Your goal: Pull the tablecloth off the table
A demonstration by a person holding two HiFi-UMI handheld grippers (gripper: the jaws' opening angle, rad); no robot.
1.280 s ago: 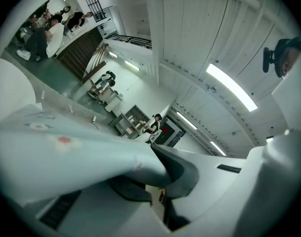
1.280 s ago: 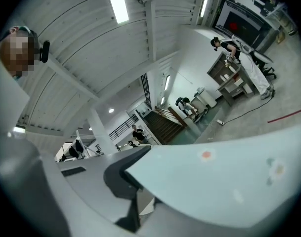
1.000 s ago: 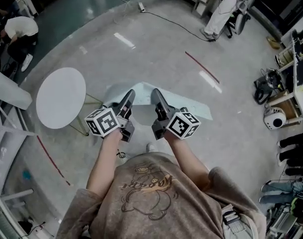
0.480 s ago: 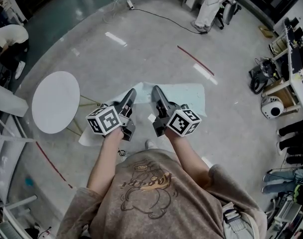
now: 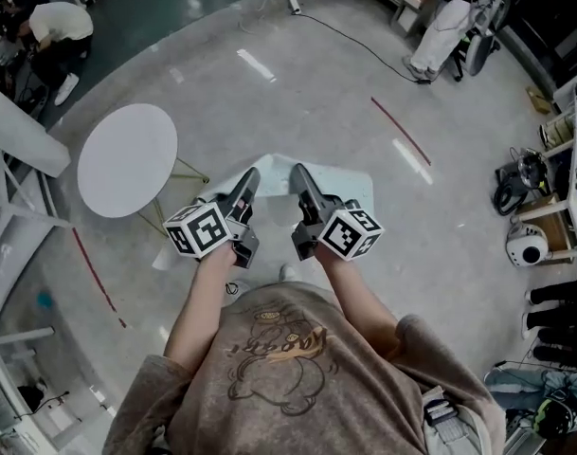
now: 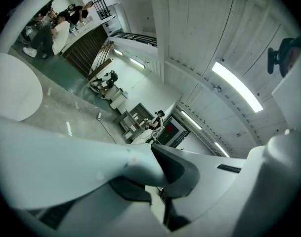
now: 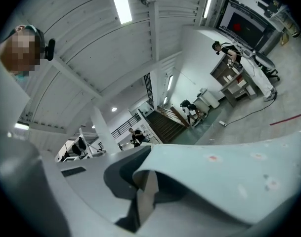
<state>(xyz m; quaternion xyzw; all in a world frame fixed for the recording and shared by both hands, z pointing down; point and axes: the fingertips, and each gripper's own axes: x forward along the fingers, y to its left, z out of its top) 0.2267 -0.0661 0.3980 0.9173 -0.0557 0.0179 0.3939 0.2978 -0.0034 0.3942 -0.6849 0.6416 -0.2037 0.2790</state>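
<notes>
Nearest, the person's forearms reach out over a brown printed shirt (image 5: 279, 349), one tool in each hand. The left tongs (image 5: 247, 178) and the right tongs (image 5: 297, 172) sit side by side, close together. Both are pressed together on the pale tablecloth (image 5: 350, 190). In the left gripper view the cloth (image 6: 66, 162) runs straight into the closed jaws, and in the right gripper view it (image 7: 229, 177) drapes away from the pinch in a smooth sheet.

Over the last second the visible spread of cloth has shrunk. Its right-hand end reached well out to the right across the floor (image 5: 316, 93) before; now it stops just beyond the right tongs. A small flap shows on the near left, below the left tool. The tongs have kept their grip and their spacing throughout. The sheet looks to be gathering in toward the person rather than trailing.

Further out on the left stands the round worktop (image 5: 127, 159). Its white top is bare and nothing of the cloth touches it; the cloth lies apart from it, to its right. As I read it, the pull itself is finished, and what remains is only to carry the cloth clear or set it down.

Beyond, a red line (image 5: 402, 128) marks the floor, a cable (image 5: 350, 38) snakes toward the far benches, and a person (image 5: 440, 27) stands at the far right.
</notes>
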